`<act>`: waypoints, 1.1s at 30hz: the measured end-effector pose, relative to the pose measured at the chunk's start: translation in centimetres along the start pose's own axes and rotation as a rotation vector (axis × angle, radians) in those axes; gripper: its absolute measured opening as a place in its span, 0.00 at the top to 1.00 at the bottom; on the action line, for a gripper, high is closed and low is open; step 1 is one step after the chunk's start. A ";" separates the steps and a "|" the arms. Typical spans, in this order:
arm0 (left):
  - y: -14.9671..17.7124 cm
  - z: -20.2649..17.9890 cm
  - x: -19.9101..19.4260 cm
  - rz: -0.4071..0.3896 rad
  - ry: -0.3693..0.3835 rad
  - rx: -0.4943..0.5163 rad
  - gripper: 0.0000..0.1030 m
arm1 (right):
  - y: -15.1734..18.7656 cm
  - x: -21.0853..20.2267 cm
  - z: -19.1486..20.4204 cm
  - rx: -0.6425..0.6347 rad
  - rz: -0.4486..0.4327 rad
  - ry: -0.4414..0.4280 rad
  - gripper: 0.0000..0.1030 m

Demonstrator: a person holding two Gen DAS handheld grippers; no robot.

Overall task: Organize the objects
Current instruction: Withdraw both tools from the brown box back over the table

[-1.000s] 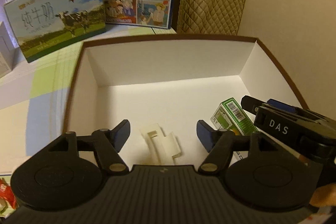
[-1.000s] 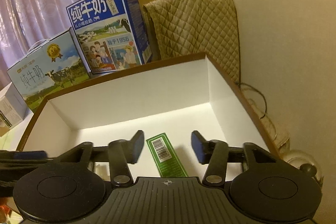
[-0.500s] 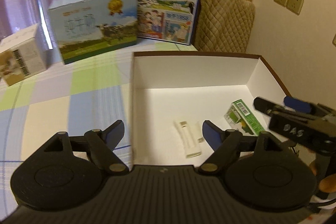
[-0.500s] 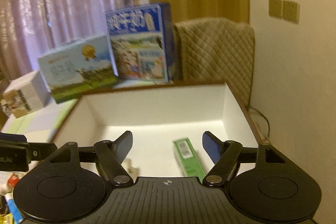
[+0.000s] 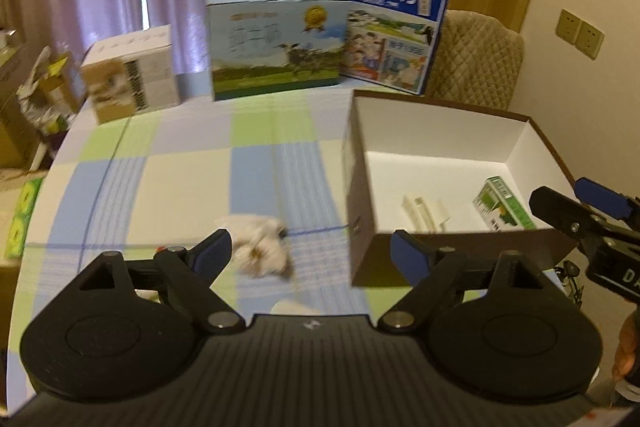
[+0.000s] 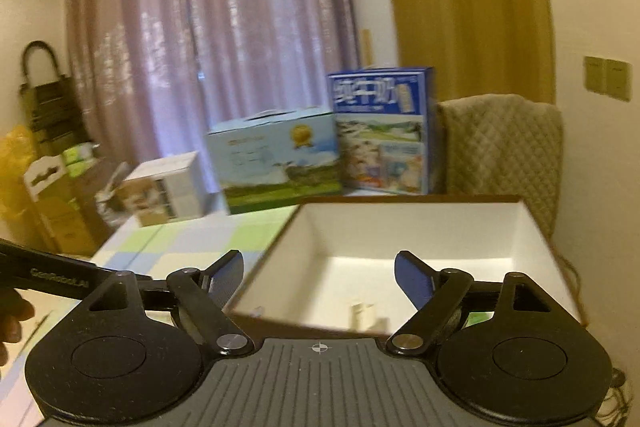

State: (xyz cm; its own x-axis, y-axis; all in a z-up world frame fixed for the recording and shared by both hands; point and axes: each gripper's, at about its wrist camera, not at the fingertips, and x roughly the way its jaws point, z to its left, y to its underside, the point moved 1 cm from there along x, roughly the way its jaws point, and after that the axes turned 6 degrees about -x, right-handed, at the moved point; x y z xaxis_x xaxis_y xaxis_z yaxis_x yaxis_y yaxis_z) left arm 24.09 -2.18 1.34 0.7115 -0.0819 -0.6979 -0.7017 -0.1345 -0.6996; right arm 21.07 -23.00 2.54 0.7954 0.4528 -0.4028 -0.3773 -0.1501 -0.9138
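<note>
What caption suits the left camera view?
Open left tool above a crumpled tissue beside the box on the checked tablecloth.

Right gripper (image 6: 319, 277) above near edge of open white-lined box (image 6: 532, 227), jaws spread wide, nothing between. White piece (image 6: 362, 311) on box floor. Left gripper (image 6: 52, 275) at left edge. Two milk cartons (image 6: 280, 163) and small box (image 6: 168, 191) stand behind on checked desk (image 6: 180, 247).

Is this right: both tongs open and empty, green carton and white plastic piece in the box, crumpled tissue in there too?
Not quite. The crumpled tissue lies on the checked tablecloth, outside the box, as the left wrist view shows. The rest holds: left tongs and right tongs open and empty, green carton and white plastic piece in the box.
</note>
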 end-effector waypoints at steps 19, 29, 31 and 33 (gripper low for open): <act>6.9 6.1 -2.7 0.063 -0.067 -0.120 0.16 | 5.8 3.3 4.1 -0.015 0.254 -0.158 0.22; 11.2 10.4 -1.2 0.152 -0.128 -0.193 0.16 | 7.9 4.4 6.3 -0.071 0.320 -0.263 0.22; 11.7 10.9 -1.2 0.159 -0.131 -0.197 0.16 | 8.4 4.5 7.1 -0.086 0.335 -0.297 0.22; 12.2 11.3 -1.1 0.172 -0.131 -0.201 0.16 | 8.8 4.8 7.9 -0.097 0.345 -0.330 0.22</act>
State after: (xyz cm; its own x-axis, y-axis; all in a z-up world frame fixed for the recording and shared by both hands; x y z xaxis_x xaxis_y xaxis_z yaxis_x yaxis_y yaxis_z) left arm 14.36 7.43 -8.19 0.5627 0.0055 -0.8267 -0.7812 -0.3238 -0.5338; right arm 17.82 -15.24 -7.01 0.4331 0.6142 -0.6597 -0.5342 -0.4145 -0.7367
